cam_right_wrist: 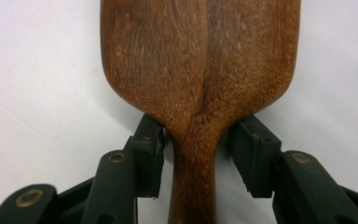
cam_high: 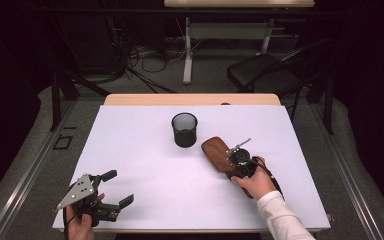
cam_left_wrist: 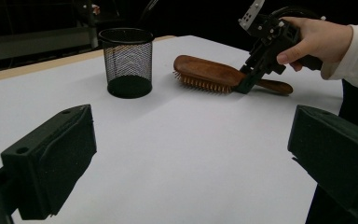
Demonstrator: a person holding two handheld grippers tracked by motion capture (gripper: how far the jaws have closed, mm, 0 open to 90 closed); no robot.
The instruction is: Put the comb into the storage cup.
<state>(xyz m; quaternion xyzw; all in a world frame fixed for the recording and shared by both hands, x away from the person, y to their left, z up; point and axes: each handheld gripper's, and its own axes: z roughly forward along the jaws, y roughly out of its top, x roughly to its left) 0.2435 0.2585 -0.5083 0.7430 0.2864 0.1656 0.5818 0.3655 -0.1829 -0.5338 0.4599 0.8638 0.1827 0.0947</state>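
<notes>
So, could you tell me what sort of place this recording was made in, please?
Probably a lab or office test room: a white-covered table stands on grey carpet, with cables tangled on the floor behind it, an empty black chair and another desk beyond.

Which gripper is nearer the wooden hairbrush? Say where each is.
Right. The right gripper straddles the wooden hairbrush at its neck; the left gripper sits open at the table's near left corner.
</notes>
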